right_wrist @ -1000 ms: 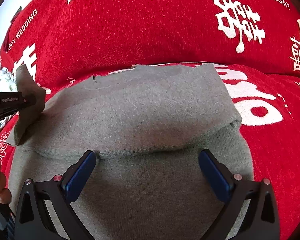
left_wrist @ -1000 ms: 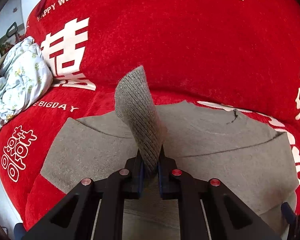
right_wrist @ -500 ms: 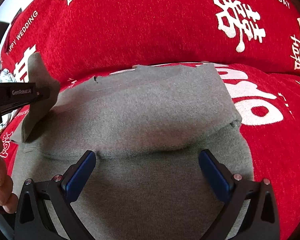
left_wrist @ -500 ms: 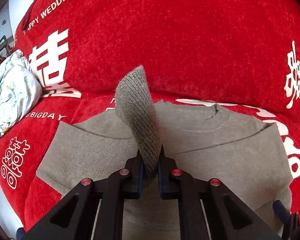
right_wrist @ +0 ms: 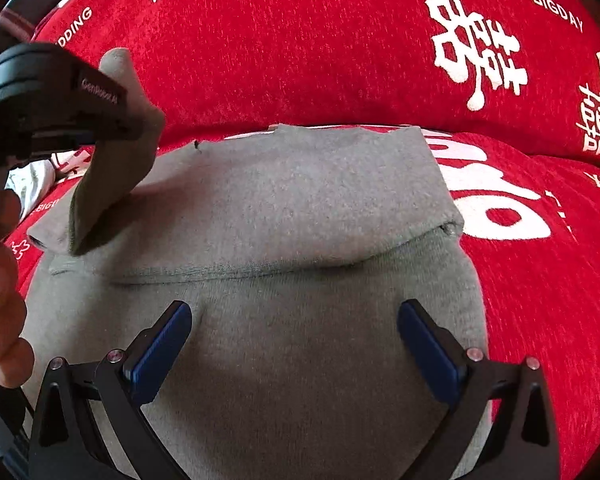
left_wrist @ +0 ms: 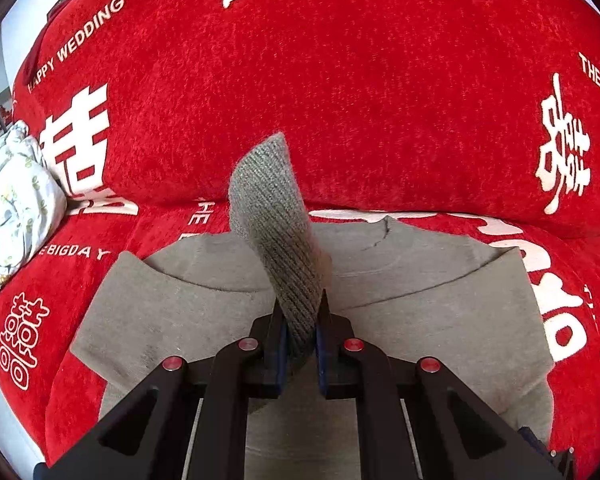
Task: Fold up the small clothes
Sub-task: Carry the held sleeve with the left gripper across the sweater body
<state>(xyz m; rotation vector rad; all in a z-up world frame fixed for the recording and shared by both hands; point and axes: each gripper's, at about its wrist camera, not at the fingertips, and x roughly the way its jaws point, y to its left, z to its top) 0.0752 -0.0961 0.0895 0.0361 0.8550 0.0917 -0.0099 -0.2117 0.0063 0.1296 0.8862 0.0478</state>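
My left tongs (left_wrist: 302, 344) are a matte black plastic linkage of angular struts with triangular cut-outs. Four round red-capped pivot screws (left_wrist: 247, 345) sit along the top of the struts. The inner faces of the fingers carry dark blue pads. Seen from the right wrist view, the housing of the left tongs (right_wrist: 112, 128) is black with ribbed edges and bears a small white printed label, too blurred to read fully. My right tongs (right_wrist: 294, 334) share the same black frame, with silver-pink screw heads (right_wrist: 475, 354) and blue rectangular pads (right_wrist: 162, 346). My bare left hand (right_wrist: 0, 292) shows at the frame edge, with no sleeve visible.
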